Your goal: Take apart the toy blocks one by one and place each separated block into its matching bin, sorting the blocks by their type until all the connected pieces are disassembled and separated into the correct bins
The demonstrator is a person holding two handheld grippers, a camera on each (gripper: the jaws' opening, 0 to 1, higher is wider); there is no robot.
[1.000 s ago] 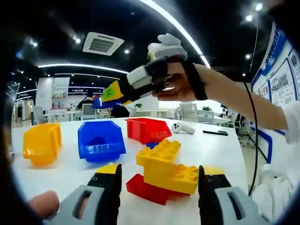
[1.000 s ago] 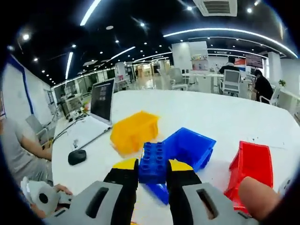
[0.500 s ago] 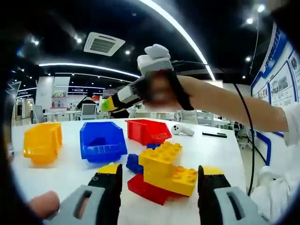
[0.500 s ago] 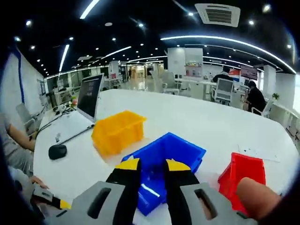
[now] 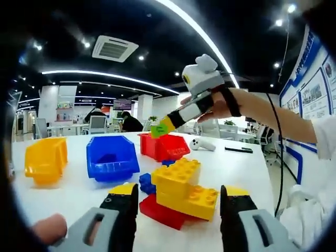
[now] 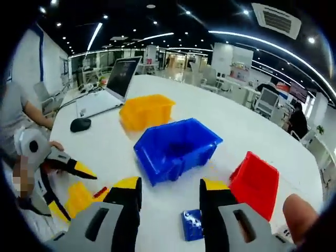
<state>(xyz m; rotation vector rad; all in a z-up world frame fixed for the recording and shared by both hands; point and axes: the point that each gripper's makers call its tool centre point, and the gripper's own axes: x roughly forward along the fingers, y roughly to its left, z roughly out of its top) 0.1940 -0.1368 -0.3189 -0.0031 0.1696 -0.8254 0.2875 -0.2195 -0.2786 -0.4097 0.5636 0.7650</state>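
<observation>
Blocks: we see a yellow stack (image 5: 184, 186) on a red block (image 5: 160, 211), still joined, sitting on the white table (image 5: 79, 189) between our left tongs' (image 5: 176, 202) wide, empty jaws. Right tongs (image 6: 169, 194) also wide and empty; a loose blue block (image 6: 192, 224) lies just ahead between them, with the blue bin (image 6: 176, 147) beyond, yellow bin (image 6: 146, 111) far left, red bin (image 6: 256, 181) right.

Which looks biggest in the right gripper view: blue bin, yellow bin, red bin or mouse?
1. blue bin
2. yellow bin and red bin look alike; the red one is nearer, so no ranking
3. mouse
</observation>
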